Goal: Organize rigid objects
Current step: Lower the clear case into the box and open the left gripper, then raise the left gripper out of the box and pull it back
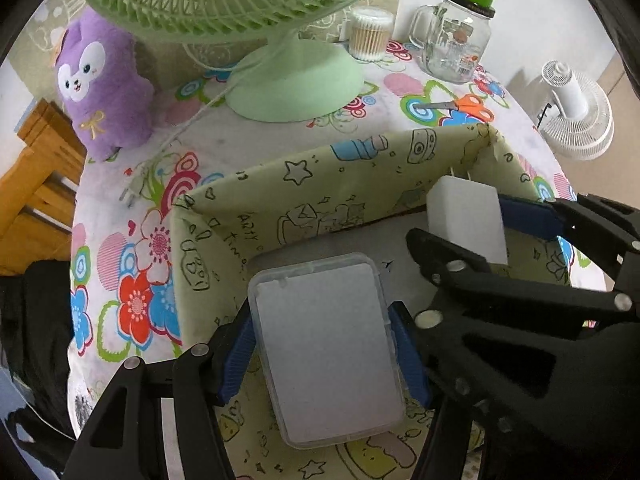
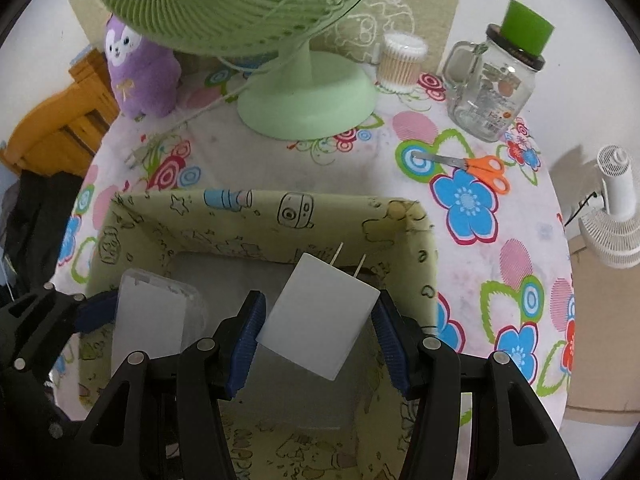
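Left gripper (image 1: pixel 326 354) clamped on a clear plastic case (image 1: pixel 326 350), blue pads pressed against both long sides, held over the open fabric bin (image 1: pixel 224 216). Right gripper (image 2: pixel 318 330) closed on a white charger (image 2: pixel 320 316), tilted, two metal prongs pointing up and away toward the far wall of the bin. Both held above the bin's pale floor; cannot tell whether either touched it. Nothing else seen lying inside the bin, though much of the floor hidden by the grippers and their loads. Seen from the right wrist, case at the left side of the bin, charger nearer the right.

Bin stood on a round table under a flowered cloth (image 2: pixel 500 264), walls printed with doodles. Behind it, a green fan (image 1: pixel 280 76) with its cord trailing across the cloth to a plug (image 1: pixel 130 196). Purple plush toy (image 1: pixel 102 84) at the far left edge. Tub of cotton swabs (image 2: pixel 400 62) beside the fan base, filled with swabs. Glass jar (image 2: pixel 494 92) with a handle, topped by a green cap (image 2: pixel 528 28); contents unclear. Orange scissors (image 2: pixel 476 168) flat on the cloth between jar and bin. White fan (image 2: pixel 616 216) off beyond the table edge.
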The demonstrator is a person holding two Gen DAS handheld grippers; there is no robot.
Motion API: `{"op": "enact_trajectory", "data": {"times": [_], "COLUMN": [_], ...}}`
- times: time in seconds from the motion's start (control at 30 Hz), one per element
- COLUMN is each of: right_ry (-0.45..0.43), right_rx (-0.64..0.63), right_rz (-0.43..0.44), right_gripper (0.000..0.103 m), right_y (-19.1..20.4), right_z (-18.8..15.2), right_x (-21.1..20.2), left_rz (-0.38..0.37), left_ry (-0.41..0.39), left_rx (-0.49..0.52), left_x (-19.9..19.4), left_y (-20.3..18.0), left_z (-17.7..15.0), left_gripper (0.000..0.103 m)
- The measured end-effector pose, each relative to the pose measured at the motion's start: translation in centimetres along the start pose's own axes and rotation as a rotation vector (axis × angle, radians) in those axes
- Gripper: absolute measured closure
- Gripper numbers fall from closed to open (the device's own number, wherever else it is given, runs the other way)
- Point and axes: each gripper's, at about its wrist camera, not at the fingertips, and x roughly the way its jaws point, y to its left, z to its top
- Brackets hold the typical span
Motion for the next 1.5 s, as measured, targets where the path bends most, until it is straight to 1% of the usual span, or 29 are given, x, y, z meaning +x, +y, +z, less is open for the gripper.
{"op": "enact_trajectory", "data": {"times": [0.07, 0.1, 0.17, 0.2, 0.23, 0.33, 0.4, 0.47, 0.57, 0.77, 1.1, 1.5], "right_ry": [-0.006, -0.008, -0.008, -0.011, -0.012, -0.007, -0.007, -0.014, -0.017, -0.036, -0.058, -0.092], "right_rx": [0.002, 0.005, 0.013, 0.020, 0.024, 0.030, 0.035, 0.042, 0.053, 0.057, 0.061, 0.049], "right_rz": [0.010, 0.012, 0.015, 0.022, 0.027, 0.055, 0.060, 0.056, 0.068, 0.063, 0.076, 0.064], "right_gripper": [0.045, 0.045, 0.043, 0.043, 0.041, 0.034, 0.030, 0.025, 0.020, 0.015, 0.013, 0.013], "right_y": [0.1, 0.0, 0.0, 0.0, 0.0, 0.0, 0.1, 0.2, 0.2, 0.4, 0.7, 1.1], "right_z": [0.1, 0.1, 0.2, 0.2, 0.2, 0.2, 0.2, 0.1, 0.0, -0.1, -0.9, -2.1], "right_x": [0.1, 0.2, 0.3, 0.2, 0.2, 0.2, 0.0, -0.2, -0.7, -2.2, -4.5, -7.5], "left_rz": [-0.005, -0.015, -0.050, -0.064, -0.073, -0.083, -0.082, -0.077, -0.077, -0.058, -0.034, -0.021], "left_ry": [-0.001, -0.002, 0.002, 0.004, 0.003, 0.010, 0.011, 0.010, 0.004, -0.018, -0.049, -0.083], "left_rx": [-0.004, -0.007, -0.019, -0.023, -0.028, -0.032, -0.032, -0.031, -0.030, -0.022, -0.010, -0.011], "left_x": [0.0, 0.0, 0.0, 0.0, -0.1, -0.2, -0.3, -0.6, -1.2, -2.5, -4.8, -7.5], "left_y": [0.1, 0.1, 0.1, 0.1, 0.1, 0.0, 0.0, 0.0, 0.0, -0.1, -0.3, -0.7], "left_z": [0.1, 0.2, 0.3, 0.4, 0.4, 0.4, 0.4, 0.4, 0.3, 0.0, -0.9, -2.3], "left_gripper": [0.035, 0.033, 0.024, 0.022, 0.020, 0.019, 0.018, 0.014, 0.013, 0.011, 0.011, 0.011]}}
